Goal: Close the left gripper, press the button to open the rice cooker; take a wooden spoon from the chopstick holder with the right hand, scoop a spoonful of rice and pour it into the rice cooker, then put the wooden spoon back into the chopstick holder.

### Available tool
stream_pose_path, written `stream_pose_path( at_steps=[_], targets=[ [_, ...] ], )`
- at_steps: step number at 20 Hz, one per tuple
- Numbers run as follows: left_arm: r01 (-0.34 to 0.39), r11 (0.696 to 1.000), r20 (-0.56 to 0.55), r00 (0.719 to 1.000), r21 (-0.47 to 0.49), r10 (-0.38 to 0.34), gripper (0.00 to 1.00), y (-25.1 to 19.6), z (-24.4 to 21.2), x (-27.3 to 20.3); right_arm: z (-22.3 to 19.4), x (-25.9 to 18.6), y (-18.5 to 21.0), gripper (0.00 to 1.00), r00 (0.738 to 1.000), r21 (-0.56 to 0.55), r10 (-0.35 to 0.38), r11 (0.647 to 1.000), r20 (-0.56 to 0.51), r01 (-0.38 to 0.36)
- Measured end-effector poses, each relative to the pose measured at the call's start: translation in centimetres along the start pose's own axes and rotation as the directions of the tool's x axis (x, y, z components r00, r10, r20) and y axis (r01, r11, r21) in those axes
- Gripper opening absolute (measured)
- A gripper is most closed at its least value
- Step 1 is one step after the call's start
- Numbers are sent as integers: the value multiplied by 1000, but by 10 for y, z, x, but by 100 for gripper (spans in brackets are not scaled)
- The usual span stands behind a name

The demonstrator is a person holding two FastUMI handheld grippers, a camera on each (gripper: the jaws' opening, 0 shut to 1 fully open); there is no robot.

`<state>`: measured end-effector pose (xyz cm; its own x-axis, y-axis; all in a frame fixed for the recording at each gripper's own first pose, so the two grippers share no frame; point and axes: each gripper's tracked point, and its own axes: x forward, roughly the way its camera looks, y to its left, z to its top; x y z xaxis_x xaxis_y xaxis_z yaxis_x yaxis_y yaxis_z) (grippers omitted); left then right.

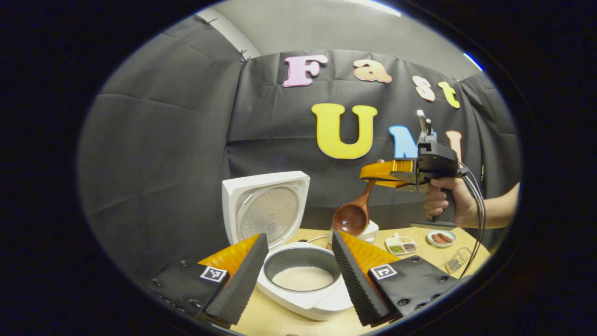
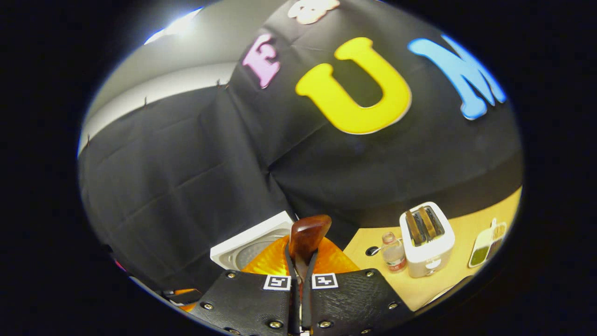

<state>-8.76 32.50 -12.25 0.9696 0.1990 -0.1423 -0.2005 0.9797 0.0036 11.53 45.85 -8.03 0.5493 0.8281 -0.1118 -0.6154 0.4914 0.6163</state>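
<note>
Honestly, with the right gripper (image 1: 389, 175) pinching just the wooden spoon (image 1: 350, 217) handle tip and the left gripper (image 1: 298, 270) spread wide, that dangling bowl could easily twist on the way.

Left gripper (image 1: 298, 275) low in front, fingers (image 1: 242, 275) spread wide apart. Right gripper (image 1: 380, 173) raised high, gripped by a hand (image 1: 445, 201) with bare forearm behind, its fingers (image 2: 261, 298) pinched nearly together on a wooden spoon (image 1: 355, 212) handle.
</note>
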Motion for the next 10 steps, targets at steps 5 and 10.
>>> stream_pose_path(
  at_steps=[5, 10],
  targets=[
    [36, 999, 34, 999, -24, -35, 95, -48, 14, 1, 23, -60, -40, 2, 992, 155, -95, 985, 81, 82],
    [91, 996, 48, 995, -17, -90, 96, -93, 21, 4, 48, -146, -84, 2, 973, 226, -184, 963, 142, 150]
  ],
)
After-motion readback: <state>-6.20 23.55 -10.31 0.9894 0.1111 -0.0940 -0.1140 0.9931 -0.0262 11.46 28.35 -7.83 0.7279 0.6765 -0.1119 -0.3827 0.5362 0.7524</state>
